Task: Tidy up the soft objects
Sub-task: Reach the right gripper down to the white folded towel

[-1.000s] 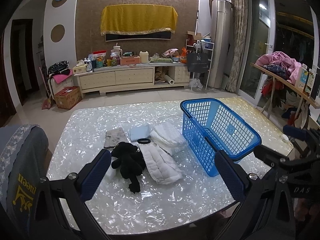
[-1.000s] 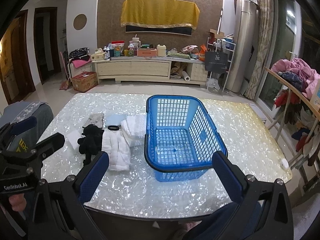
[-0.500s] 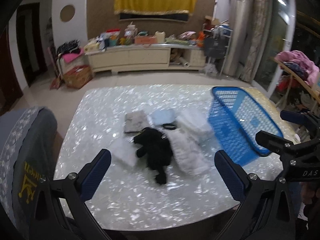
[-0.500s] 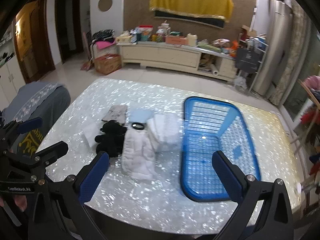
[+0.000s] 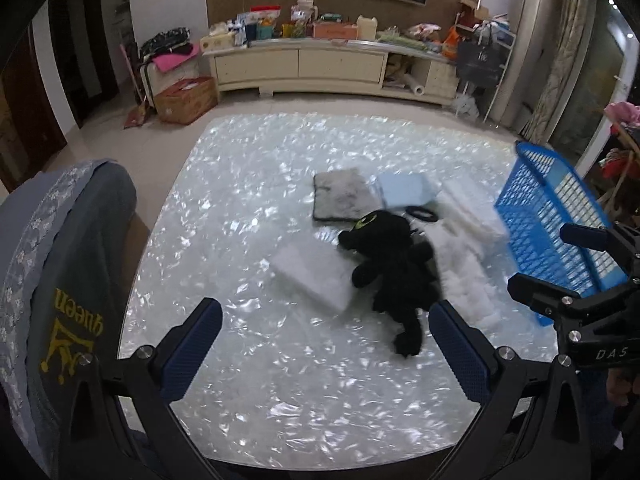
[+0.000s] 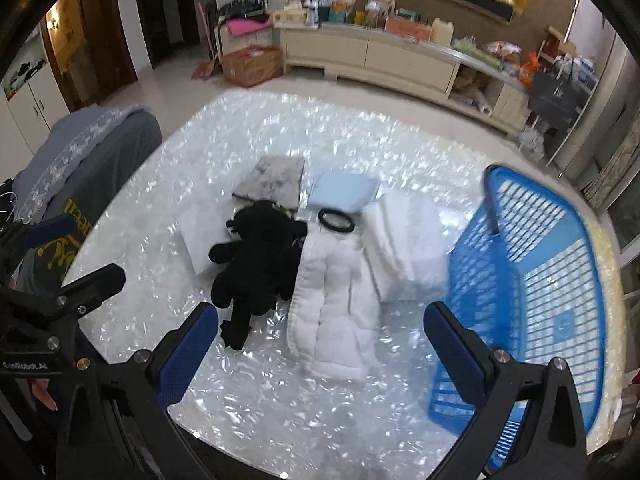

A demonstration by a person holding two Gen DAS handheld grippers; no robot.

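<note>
Hovering wide open over bare table (image 5: 248,380), left gripper (image 5: 326,344) gripping nothing. Lying mid-table, black plush toy (image 6: 256,264), head pointing away, long axis running toward the near edge. Alongside, white padded cloth (image 6: 332,312). Gaping empty too, right gripper (image 6: 322,344). Standing rightmost, blue basket (image 6: 560,292).
</note>
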